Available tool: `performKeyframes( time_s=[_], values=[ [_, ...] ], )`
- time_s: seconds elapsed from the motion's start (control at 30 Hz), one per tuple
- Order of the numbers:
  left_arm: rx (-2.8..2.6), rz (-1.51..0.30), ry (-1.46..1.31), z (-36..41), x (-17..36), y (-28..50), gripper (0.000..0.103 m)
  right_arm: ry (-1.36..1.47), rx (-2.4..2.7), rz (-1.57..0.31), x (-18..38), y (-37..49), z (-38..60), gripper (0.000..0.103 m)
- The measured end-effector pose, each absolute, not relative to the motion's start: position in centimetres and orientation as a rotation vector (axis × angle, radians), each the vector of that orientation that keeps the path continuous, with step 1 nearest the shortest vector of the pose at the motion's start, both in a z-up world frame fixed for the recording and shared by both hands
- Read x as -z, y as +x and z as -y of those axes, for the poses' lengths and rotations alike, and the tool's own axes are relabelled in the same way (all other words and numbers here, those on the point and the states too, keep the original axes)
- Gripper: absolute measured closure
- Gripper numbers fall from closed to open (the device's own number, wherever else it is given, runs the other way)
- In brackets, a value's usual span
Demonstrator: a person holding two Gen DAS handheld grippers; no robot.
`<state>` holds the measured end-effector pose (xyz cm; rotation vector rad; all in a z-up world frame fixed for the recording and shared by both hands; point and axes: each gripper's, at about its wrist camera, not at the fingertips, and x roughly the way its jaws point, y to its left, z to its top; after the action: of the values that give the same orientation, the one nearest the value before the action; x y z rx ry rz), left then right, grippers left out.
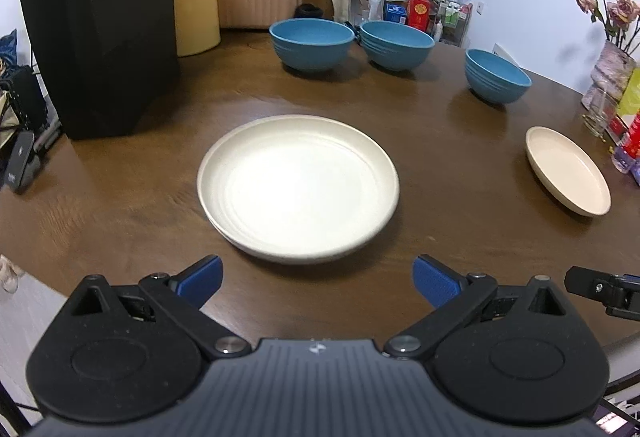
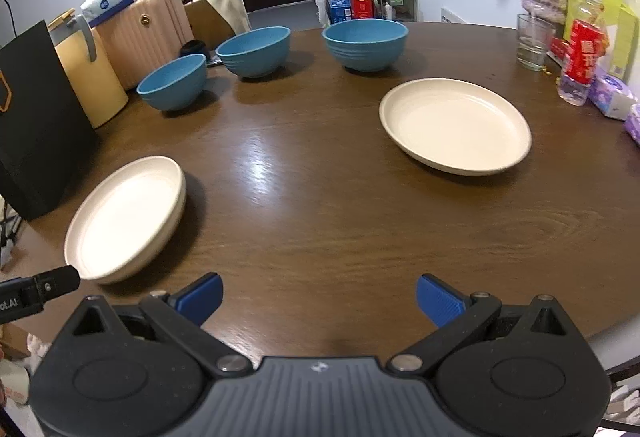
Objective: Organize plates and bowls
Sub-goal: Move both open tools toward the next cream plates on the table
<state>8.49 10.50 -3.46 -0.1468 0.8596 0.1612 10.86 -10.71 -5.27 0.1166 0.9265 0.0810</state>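
While both tools hover above its near edge, the round wooden table (image 1: 440, 165) carries all the crockery. Black paper bag (image 1: 100, 29) stands at ten o'clock. Two cream plates lie well apart: left plate (image 1: 298, 187) at center, right plate (image 2: 454, 125) toward two o'clock. Three blue bowls (image 1: 312, 43) line up near twelve o'clock. Left gripper (image 1: 318, 279) and right gripper (image 2: 320, 297) both spread wide, holding nothing.

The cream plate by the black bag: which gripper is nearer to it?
Left. The left gripper hangs open right before that plate; the right gripper, also open, is off to its right, over bare table.
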Motion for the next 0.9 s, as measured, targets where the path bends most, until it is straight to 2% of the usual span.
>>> performKeyframes(
  time_s=[0.4, 0.9],
  values=[
    [-0.144, -0.859, -0.124, -7.7, 2.7, 8.4, 0.000, 0.147, -0.040, -0.944, 5.6, 9.4, 14.5, 0.000],
    [-0.007, -0.797, -0.075, -9.3, 1.9, 16.7, 0.000, 0.178, 0.069, -0.892, 4.7, 14.9, 13.1, 0.000]
  ],
)
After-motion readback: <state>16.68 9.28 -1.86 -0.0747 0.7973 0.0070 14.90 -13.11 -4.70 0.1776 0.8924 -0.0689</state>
